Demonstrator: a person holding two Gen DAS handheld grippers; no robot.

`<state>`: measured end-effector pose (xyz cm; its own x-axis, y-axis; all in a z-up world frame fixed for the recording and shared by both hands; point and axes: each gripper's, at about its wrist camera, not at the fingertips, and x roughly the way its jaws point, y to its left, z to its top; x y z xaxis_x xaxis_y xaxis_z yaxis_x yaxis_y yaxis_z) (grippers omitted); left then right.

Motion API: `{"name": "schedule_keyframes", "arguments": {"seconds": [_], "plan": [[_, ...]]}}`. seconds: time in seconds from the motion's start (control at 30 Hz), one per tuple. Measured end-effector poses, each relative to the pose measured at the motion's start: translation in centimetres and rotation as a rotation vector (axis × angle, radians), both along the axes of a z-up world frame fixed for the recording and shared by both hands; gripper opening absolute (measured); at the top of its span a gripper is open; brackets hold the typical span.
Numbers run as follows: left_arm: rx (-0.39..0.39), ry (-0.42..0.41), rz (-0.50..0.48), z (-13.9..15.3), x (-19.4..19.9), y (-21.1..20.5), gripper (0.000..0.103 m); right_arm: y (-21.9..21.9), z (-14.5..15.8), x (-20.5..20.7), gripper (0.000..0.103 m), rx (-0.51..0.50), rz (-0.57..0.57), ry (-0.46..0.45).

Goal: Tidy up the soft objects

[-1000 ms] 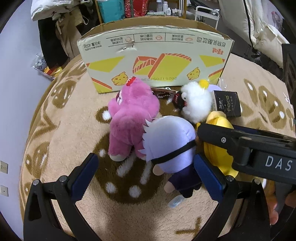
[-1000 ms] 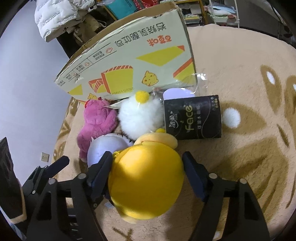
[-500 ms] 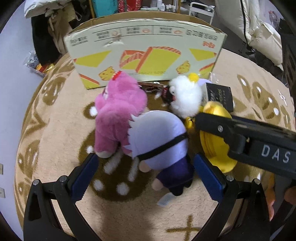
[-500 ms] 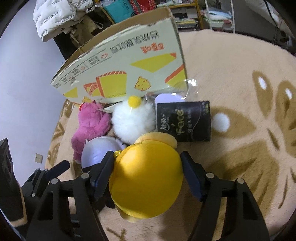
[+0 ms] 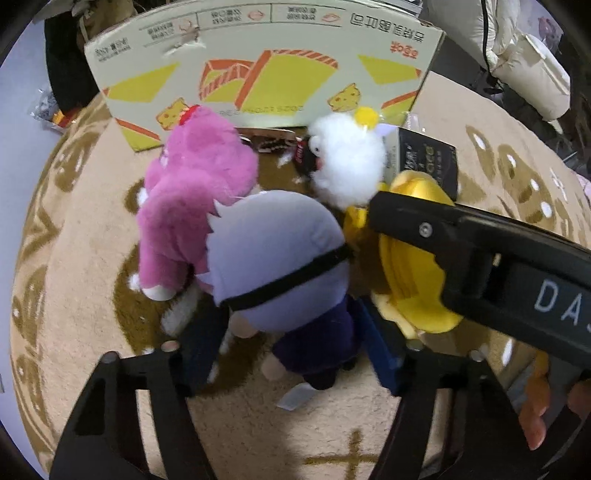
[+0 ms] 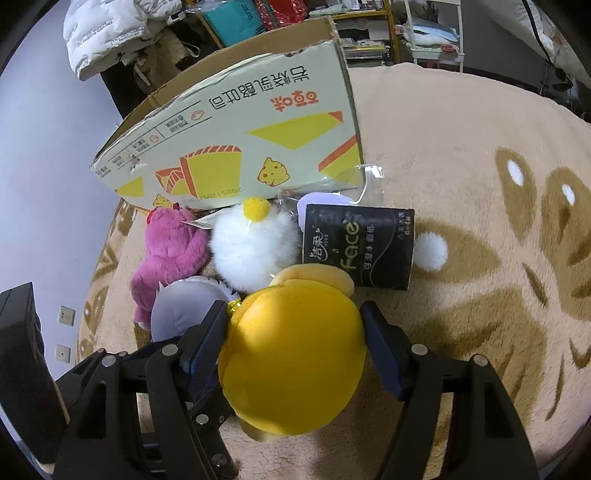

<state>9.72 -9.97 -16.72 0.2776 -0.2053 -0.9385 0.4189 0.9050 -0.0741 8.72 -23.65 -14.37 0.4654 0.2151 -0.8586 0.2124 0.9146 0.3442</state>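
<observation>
While the left gripper (image 5: 291, 350) clamps the purple doll (image 5: 280, 266) at frame centre, the right gripper (image 6: 291, 350) grips the yellow toy (image 6: 291, 354).

This is a room in somebody's home, maybe a bedroom or a living room. A soft tan rug (image 6: 461, 155) with brown shapes covers the floor, and on it sit stuffed toys like a pink plush bear (image 5: 195, 199) and a fluffy white plush (image 6: 255, 251), beside a big cardboard box (image 5: 266, 70) and a black pack of face tissues (image 6: 358, 247). At the back are a puffy white jacket (image 6: 110, 33), a white metal shelf (image 6: 432, 33) and plain wall outlets (image 6: 67, 315).
</observation>
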Motion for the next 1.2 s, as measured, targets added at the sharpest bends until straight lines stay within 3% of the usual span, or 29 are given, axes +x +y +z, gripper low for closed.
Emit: {"name": "schedule_keyframes", "arguments": {"seconds": [0.17, 0.3, 0.47, 0.53, 0.8, 1.03, 1.2], "plan": [[-0.034, 0.023, 0.007, -0.1, -0.2, -0.2, 0.053, 0.4, 0.0, 0.1, 0.076, -0.007, 0.006, -0.005], [-0.026, -0.008, -0.006, 0.3, -0.6, -0.4, 0.047, 0.5, 0.2, 0.1, 0.076, -0.008, 0.011, -0.011], [0.026, -0.063, 0.008, 1.0, -1.2, -0.4, 0.043, 0.3, 0.6, -0.2, 0.076, -0.015, 0.012, -0.028], [0.037, -0.079, 0.005, 1.2, -1.2, -0.5, 0.04, 0.4, 1.0, -0.2, 0.076, -0.066, 0.017, -0.039], [0.022, -0.139, -0.002, 2.4, -1.7, 0.0, 0.037, 0.6, 2.0, -0.5, 0.076, -0.091, 0.029, -0.077], [0.027, -0.261, 0.041, 4.6, -2.5, 0.9, 0.037, 0.1, 3.0, -1.3, 0.076, -0.065, 0.005, -0.126], [0.037, -0.401, 0.09, 7.1, -3.0, 2.1, 0.037, -0.2, 4.3, -2.0, 0.076, -0.056, -0.001, -0.181]]}}
